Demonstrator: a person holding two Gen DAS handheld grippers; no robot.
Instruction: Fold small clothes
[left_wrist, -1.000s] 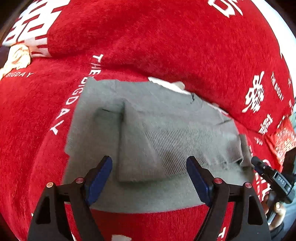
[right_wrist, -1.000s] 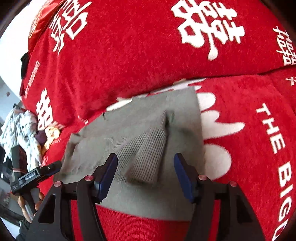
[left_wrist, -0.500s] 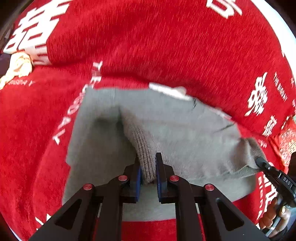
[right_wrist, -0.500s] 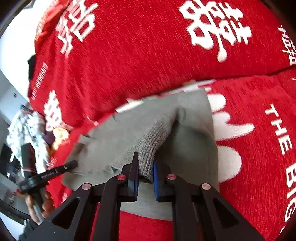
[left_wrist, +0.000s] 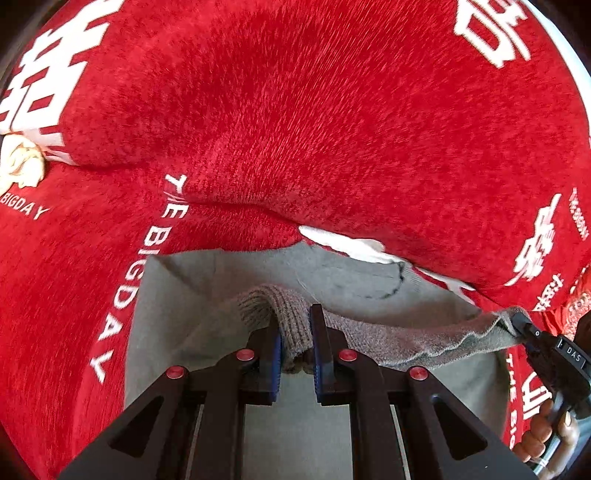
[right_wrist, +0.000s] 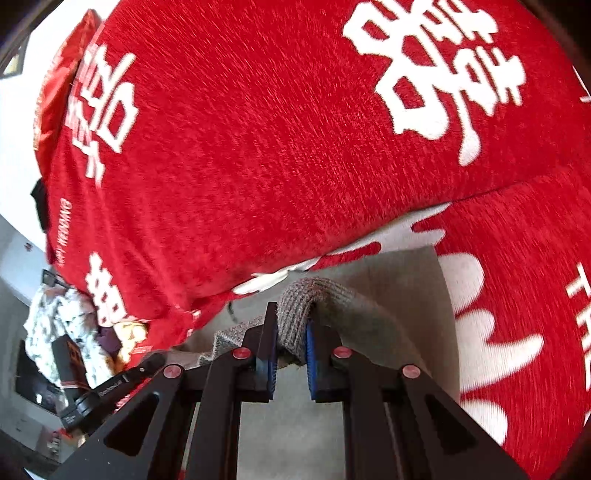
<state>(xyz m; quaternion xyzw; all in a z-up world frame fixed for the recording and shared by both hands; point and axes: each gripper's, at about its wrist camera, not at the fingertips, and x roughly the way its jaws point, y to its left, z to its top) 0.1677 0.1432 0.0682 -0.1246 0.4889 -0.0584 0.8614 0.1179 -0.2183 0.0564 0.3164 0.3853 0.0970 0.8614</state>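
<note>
A small grey knitted garment (left_wrist: 354, 280) lies on a red cover with white lettering. My left gripper (left_wrist: 295, 325) is shut on the ribbed hem (left_wrist: 291, 314) at one corner and holds it above the flat lower layer. In the right wrist view my right gripper (right_wrist: 291, 321) is shut on the ribbed hem (right_wrist: 306, 299) at the other corner, likewise lifted off the grey garment (right_wrist: 399, 280). The hem stretches between the two grippers; the right gripper (left_wrist: 517, 325) shows at the right edge of the left wrist view, the left gripper (right_wrist: 155, 360) at the lower left of the right wrist view.
A big red cushion (left_wrist: 314, 110) with white characters rises just beyond the garment. A beige soft toy (left_wrist: 22, 166) sits at the far left. In the right wrist view a heap of patterned cloth (right_wrist: 62, 328) and dark items lie off the left side. A hand (left_wrist: 546, 439) holds the right gripper's handle.
Both grippers closed from wide open onto the ribbed hem, then carried it up and forward over the garment towards the cushion. The lifted edge now spans between them.
</note>
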